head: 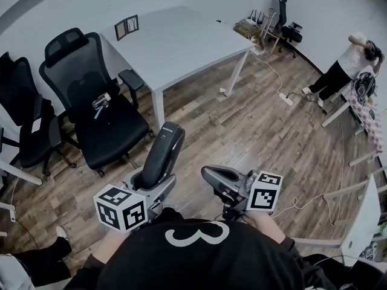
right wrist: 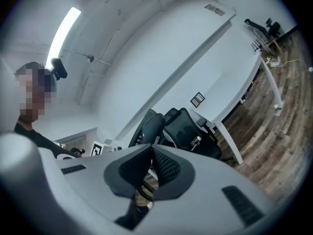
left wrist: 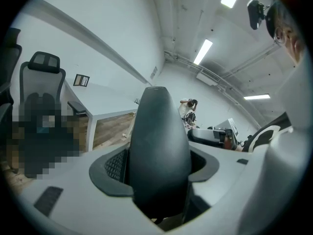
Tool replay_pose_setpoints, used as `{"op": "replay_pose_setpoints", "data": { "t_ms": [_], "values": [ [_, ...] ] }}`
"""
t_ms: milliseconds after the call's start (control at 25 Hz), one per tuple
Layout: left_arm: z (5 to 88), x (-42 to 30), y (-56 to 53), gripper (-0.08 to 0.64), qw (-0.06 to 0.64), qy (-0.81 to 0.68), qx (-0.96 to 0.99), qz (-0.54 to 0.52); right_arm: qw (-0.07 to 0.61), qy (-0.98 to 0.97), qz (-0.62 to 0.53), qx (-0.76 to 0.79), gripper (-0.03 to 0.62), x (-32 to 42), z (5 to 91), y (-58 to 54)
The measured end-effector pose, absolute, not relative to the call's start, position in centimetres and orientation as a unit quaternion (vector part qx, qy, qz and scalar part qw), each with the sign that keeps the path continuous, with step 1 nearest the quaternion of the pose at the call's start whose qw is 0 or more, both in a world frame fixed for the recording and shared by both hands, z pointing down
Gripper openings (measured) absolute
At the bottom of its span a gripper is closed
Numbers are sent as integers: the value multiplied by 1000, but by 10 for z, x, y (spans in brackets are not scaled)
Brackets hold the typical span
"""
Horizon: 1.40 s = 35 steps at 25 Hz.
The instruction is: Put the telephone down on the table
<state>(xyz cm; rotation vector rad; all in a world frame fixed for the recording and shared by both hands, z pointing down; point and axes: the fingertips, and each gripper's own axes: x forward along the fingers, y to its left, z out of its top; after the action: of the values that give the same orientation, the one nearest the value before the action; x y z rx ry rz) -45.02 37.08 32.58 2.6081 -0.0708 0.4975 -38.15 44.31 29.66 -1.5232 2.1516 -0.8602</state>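
The telephone (head: 162, 156) is a dark handset standing upright in my left gripper (head: 156, 183), low in the head view above the wooden floor. In the left gripper view the handset (left wrist: 159, 146) fills the gap, and both pads of the left gripper (left wrist: 159, 168) press its sides. My right gripper (head: 211, 175) hangs just to its right, jaws together. In the right gripper view the right gripper (right wrist: 150, 156) has its ribbed pads touching; a dark coiled cord (right wrist: 145, 192) shows below them. The white table (head: 175, 41) stands ahead, well beyond both grippers.
Black office chairs (head: 97, 101) stand left of the table, one with a small object on its seat. A framed picture (head: 127, 26) sits on the table's far left corner. A person (head: 344, 65) bends at the far right. Cables (head: 284, 95) run across the floor.
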Motion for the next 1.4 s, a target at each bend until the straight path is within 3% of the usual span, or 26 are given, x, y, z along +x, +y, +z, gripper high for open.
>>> {"op": "replay_pose_setpoints", "data": {
  "t_ms": [520, 920, 1400],
  "values": [
    [338, -401, 244, 290, 240, -16, 949, 204, 188, 748, -326, -546, 9, -338, 303, 319],
    [339, -359, 215, 289, 242, -19, 946, 215, 191, 748, -329, -545, 9, -295, 308, 286],
    [337, -236, 169, 290, 253, -98, 940, 209, 189, 784, -335, -487, 9, -159, 302, 237]
  ]
}}
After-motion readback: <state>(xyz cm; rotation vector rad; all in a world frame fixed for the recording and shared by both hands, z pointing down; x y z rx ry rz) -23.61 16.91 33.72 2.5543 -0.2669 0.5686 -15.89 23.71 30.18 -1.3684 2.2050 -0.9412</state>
